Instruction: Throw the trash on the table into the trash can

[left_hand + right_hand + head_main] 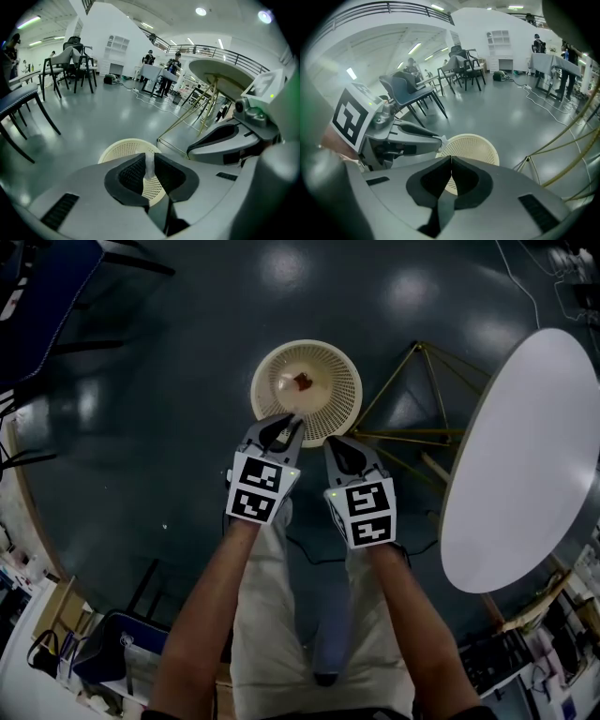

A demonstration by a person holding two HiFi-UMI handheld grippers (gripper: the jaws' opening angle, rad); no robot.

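The white scrap [149,164] is clamped between the jaws of my left gripper [284,423], held over the near rim of the trash can [339,367]. One reddish item [304,381] already lies inside the can. My right gripper [335,442] has its jaws together on nothing. The table [525,456] shows bare. In my judgement, what is left is to release the scrap into the can.

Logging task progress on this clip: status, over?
Copy: left gripper shut on white scrap, above trash can near rim; right gripper shut, empty. One reddish scrap already inside. Nothing in the way.
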